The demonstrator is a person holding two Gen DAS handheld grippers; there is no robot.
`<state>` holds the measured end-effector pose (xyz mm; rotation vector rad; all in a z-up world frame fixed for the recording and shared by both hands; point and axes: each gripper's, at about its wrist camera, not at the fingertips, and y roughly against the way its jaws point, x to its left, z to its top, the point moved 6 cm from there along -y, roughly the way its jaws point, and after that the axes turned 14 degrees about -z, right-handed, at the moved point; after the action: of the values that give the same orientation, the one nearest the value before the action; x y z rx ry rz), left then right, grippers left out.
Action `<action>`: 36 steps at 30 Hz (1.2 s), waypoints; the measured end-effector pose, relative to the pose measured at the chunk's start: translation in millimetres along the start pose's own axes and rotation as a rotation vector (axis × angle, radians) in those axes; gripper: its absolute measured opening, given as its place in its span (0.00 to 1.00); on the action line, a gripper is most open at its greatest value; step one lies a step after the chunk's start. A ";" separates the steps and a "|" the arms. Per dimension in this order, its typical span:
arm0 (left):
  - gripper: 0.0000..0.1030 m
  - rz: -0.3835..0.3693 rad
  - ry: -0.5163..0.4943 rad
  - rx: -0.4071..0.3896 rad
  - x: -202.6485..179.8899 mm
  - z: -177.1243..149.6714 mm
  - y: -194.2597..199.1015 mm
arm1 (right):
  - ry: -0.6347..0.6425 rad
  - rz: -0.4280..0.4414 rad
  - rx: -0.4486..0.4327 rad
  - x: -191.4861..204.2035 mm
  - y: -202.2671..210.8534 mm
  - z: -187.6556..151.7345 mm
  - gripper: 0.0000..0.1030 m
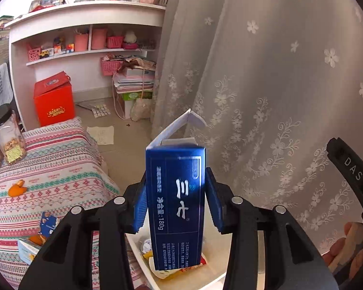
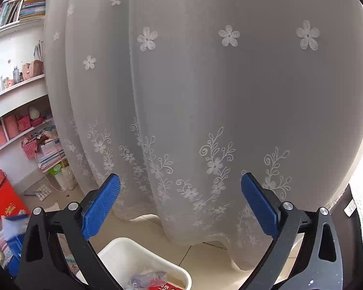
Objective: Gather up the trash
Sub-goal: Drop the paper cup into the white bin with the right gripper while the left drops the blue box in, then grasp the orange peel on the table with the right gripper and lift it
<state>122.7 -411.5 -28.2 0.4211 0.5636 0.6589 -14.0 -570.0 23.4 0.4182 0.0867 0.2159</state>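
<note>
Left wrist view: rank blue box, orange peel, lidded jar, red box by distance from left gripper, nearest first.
1. blue box: between the left gripper pads, over the bin.
2. orange peel: left, on the bedspread.
3. lidded jar: far left, further up the bed.
4. red box: on the floor under the shelves.
</note>
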 end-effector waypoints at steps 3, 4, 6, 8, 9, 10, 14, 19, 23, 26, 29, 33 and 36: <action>0.82 -0.005 0.022 -0.027 -2.9 1.0 5.6 | -0.021 -0.008 0.018 -5.7 -5.6 1.0 0.93; 0.86 0.000 0.023 -0.046 -2.0 3.2 10.6 | -0.024 -0.008 0.019 -6.0 -6.0 1.6 0.93; 0.86 0.011 0.022 -0.052 2.0 7.7 18.9 | -0.024 -0.005 0.015 -4.1 -3.2 2.1 0.93; 0.87 0.041 0.014 -0.065 8.5 12.0 29.9 | -0.015 0.005 0.005 0.4 2.6 1.7 0.93; 0.87 0.067 0.004 -0.079 11.5 13.8 36.6 | -0.006 0.012 -0.001 4.1 6.6 0.8 0.93; 0.88 0.100 -0.008 -0.091 14.8 15.1 43.2 | 0.002 0.020 -0.007 7.0 10.4 -0.2 0.93; 0.90 0.217 -0.047 -0.134 34.6 13.9 74.7 | 0.056 0.074 -0.019 27.5 28.7 -7.5 0.93; 0.92 0.324 -0.025 -0.172 83.8 4.0 117.2 | 0.124 0.141 -0.039 54.3 50.8 -17.3 0.93; 0.92 0.396 0.075 -0.184 136.4 -7.2 146.5 | 0.184 0.191 -0.054 77.8 69.4 -28.4 0.93; 0.92 0.430 0.161 -0.211 170.7 -21.6 168.7 | 0.235 0.214 -0.078 96.7 84.7 -39.0 0.93; 0.92 0.462 0.212 -0.178 196.4 -31.2 178.1 | 0.296 0.246 -0.083 120.3 100.9 -54.7 0.93; 0.92 0.486 0.232 -0.198 215.8 -28.1 205.0 | 0.356 0.341 -0.064 157.2 129.4 -76.7 0.93; 0.92 0.528 0.235 -0.208 231.6 -30.3 226.9 | 0.432 0.437 -0.010 189.8 151.8 -103.2 0.93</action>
<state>152.8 -87.6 -12.6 0.2971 0.6026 1.2740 128.7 -351.3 -15.6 0.3710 0.4194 0.7367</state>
